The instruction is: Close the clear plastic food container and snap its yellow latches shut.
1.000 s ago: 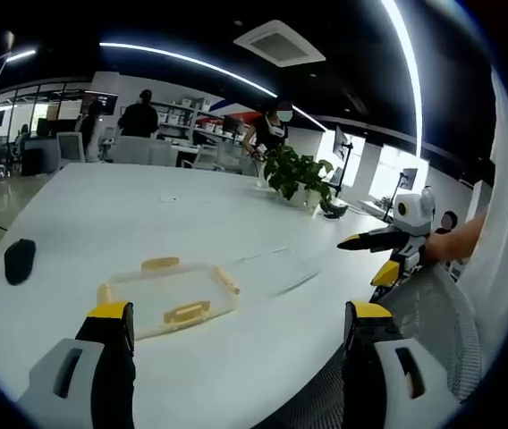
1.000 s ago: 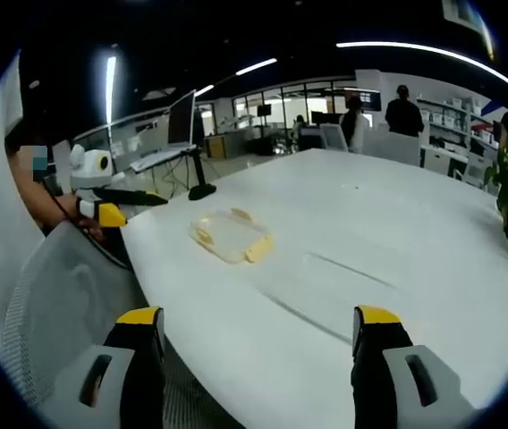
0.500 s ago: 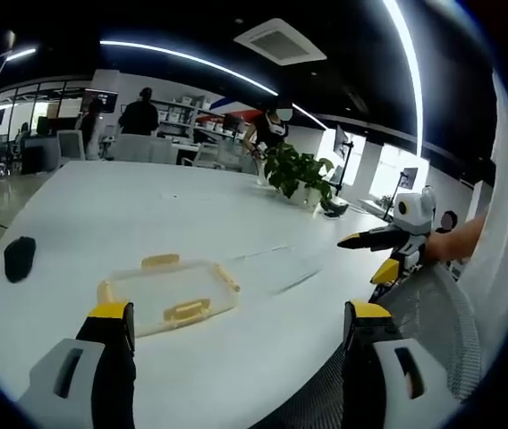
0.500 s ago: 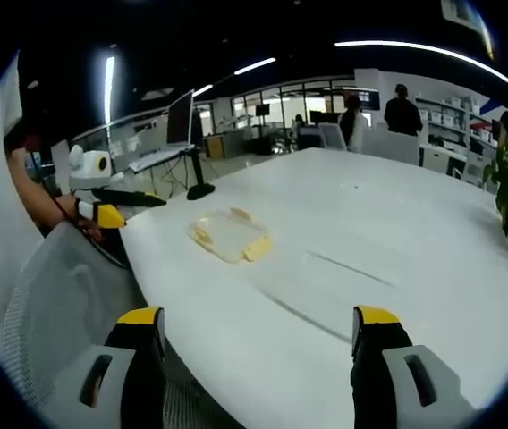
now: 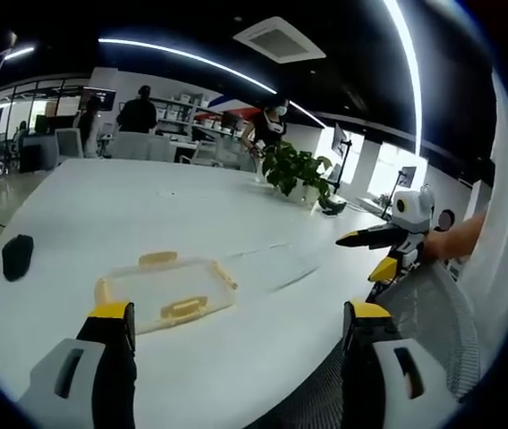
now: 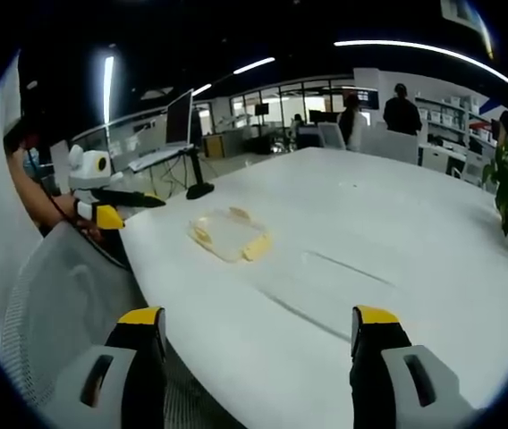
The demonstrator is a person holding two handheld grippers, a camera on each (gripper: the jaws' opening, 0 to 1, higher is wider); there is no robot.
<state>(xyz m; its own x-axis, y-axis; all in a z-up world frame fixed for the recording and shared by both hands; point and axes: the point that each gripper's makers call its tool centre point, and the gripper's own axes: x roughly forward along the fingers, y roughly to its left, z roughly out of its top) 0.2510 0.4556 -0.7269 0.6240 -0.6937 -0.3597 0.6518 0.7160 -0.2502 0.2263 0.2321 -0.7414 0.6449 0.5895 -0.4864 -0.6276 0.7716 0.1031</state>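
A clear plastic container (image 5: 166, 290) with yellow latches sits on the white table (image 5: 129, 214), just beyond my left gripper (image 5: 238, 315), which is open and holds nothing. In the right gripper view the same container (image 6: 230, 234) lies further off to the left, with my right gripper (image 6: 258, 319) open and empty over the table's near edge. A flat clear piece, perhaps the lid (image 5: 272, 264), lies on the table beside the container. It appears again as the flat clear piece (image 6: 325, 286) ahead of the right jaws. Each gripper is seen from the other: the right gripper (image 5: 381, 252), the left gripper (image 6: 111, 207).
A black mouse (image 5: 17, 255) lies at the table's left. A potted plant (image 5: 299, 174) stands at the far side. A grey mesh chair (image 6: 66, 286) sits at the near edge, and a monitor (image 6: 182, 121) stands beyond the left end. People stand in the background.
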